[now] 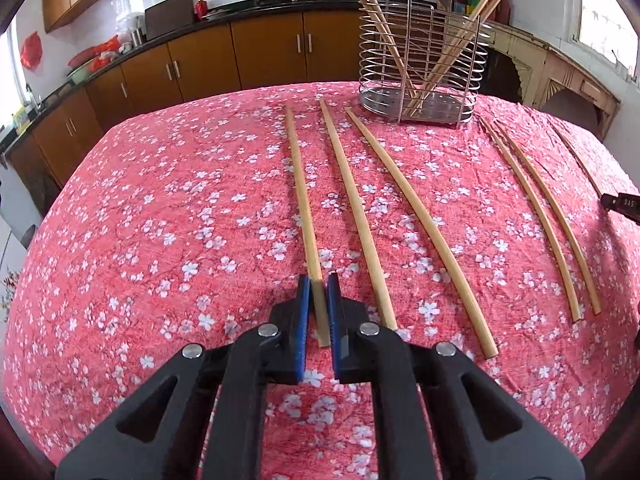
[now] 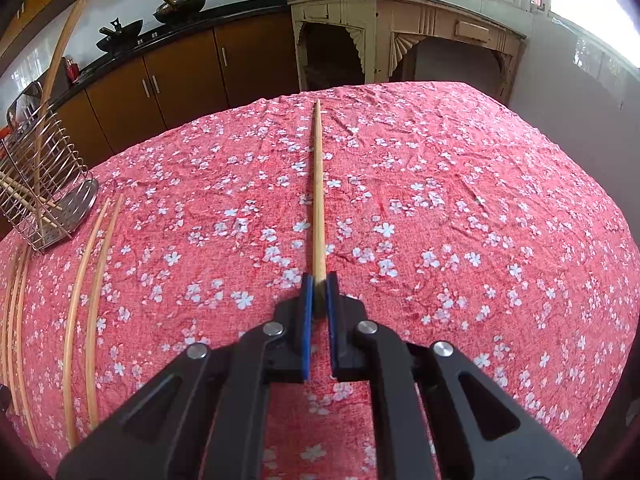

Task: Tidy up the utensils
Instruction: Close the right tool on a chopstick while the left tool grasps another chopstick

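My left tongs [image 1: 319,286] pinch the near end of the leftmost chopstick [image 1: 301,196] on the flowered cloth [image 1: 160,208] — two more chopsticks [image 1: 404,200] lie just right of it, the wire holder [image 1: 420,60] stands beyond. My right tongs [image 2: 319,284] grip another chopstick [image 2: 318,184] — its length points away over the cloth.

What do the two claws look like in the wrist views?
The left claw and right claw match: matte black plastic linkage arms with triangular cut-outs, round silver pivot pins, and flat blue ribbed pads lining the inner faces of both fingers. No cables, sleeves or markings show.
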Available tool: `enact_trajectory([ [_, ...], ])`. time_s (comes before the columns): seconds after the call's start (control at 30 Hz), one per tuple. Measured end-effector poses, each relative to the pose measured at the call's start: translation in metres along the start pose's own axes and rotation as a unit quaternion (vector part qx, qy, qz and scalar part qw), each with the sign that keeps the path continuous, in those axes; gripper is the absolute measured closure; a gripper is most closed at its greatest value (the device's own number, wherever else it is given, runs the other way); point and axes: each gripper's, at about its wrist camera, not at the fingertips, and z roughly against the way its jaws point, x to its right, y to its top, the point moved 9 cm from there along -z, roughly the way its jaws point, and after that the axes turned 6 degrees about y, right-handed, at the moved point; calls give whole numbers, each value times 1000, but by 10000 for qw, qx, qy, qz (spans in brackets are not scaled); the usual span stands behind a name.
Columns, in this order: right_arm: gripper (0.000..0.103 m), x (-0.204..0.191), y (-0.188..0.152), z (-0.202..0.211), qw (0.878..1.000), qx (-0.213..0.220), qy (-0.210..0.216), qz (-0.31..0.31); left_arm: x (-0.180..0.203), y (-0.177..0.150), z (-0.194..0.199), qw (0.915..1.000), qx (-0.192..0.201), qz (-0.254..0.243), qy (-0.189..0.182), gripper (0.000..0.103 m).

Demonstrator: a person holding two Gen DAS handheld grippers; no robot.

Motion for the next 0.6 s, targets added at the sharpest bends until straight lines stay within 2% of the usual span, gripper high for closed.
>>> enact_trajectory([
  [0.2,95,-14,-5,2,9995,-28,246,192,-7,12,-12,9997,-108,-194,-46,96],
  [0.43,95,-22,-8,4,9989,-46,362,279,-26,26,-29,9999,-44,-132,67,96],
  [0.6,95,-21,-7,4,9989,-52,358,289,-32,29,-32,10000,-60,37,-68,96],
])
